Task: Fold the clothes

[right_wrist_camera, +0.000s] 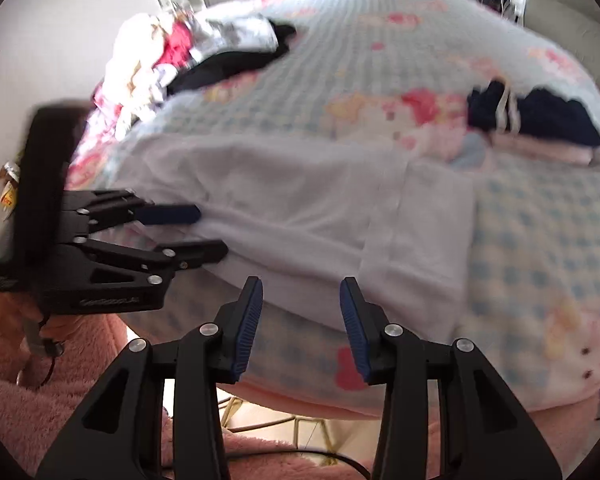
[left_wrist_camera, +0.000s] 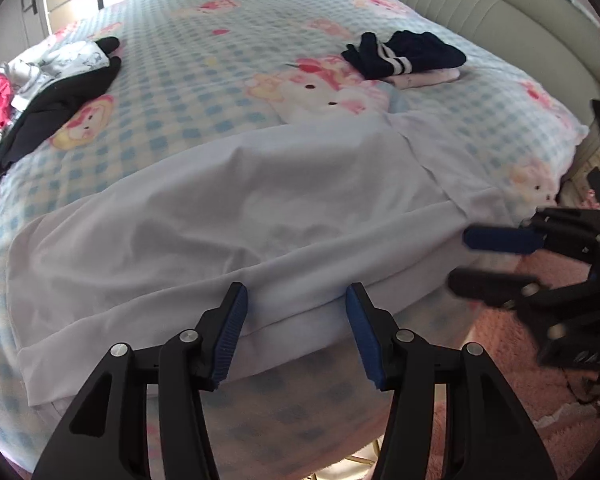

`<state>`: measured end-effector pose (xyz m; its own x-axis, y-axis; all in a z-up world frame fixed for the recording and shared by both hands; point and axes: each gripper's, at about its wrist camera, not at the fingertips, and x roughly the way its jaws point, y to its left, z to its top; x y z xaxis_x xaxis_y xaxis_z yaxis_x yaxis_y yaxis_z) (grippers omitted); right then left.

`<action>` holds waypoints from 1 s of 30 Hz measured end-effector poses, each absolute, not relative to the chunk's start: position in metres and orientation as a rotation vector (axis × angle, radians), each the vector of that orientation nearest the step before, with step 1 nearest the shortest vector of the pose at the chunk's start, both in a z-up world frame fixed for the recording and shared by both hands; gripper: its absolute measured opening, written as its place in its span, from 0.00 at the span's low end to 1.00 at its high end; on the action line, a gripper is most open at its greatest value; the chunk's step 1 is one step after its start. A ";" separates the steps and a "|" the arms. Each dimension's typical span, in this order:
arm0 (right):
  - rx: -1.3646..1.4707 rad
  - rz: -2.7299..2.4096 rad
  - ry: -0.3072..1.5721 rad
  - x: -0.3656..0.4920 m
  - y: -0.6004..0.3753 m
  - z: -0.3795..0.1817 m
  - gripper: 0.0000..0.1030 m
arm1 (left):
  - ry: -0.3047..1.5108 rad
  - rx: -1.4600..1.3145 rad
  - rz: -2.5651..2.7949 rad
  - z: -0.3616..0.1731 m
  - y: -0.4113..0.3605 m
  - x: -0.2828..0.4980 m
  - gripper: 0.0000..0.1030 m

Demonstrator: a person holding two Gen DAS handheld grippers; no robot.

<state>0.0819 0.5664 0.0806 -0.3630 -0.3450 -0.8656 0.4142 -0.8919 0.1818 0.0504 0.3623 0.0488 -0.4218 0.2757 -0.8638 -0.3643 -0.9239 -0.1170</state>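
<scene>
The left tongs point(left_wrist_camera: 296, 300) are wide open and hold nothing. Their blue pads sit right at the near edge of the white garment point(left_wrist_camera: 220, 216), one on each side of a fold; whether they touch the cloth cannot be told. The right tongs point(right_wrist_camera: 300, 294) are also wide open and empty, close to the near edge of the same white garment point(right_wrist_camera: 300, 208).

The white garment lies spread flat near the front edge of the bed point(left_wrist_camera: 204, 92), on a blue checked blanket with pink cartoon pictures.

Farther back on the right lies a small stack of folded clothes point(left_wrist_camera: 408, 58), dark blue on top of pink. At the far left sits a messy pile of clothes point(left_wrist_camera: 48, 80).
</scene>
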 end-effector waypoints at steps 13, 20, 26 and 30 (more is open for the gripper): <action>1.490 -2.378 0.157 0.072 0.568 0.066 0.40 | -0.136 -1.287 2.327 0.070 0.343 0.054 0.03; 1.472 -2.454 0.216 0.069 0.572 0.070 0.40 | -0.152 -1.347 2.314 0.058 0.339 0.060 0.03; 1.393 -2.410 0.083 0.074 0.581 0.095 0.40 | -0.184 -1.402 2.278 0.044 0.341 0.063 0.02; 1.304 -2.345 -0.053 0.075 0.584 0.114 0.46 | -0.170 -1.433 2.221 0.037 0.352 0.066 0.00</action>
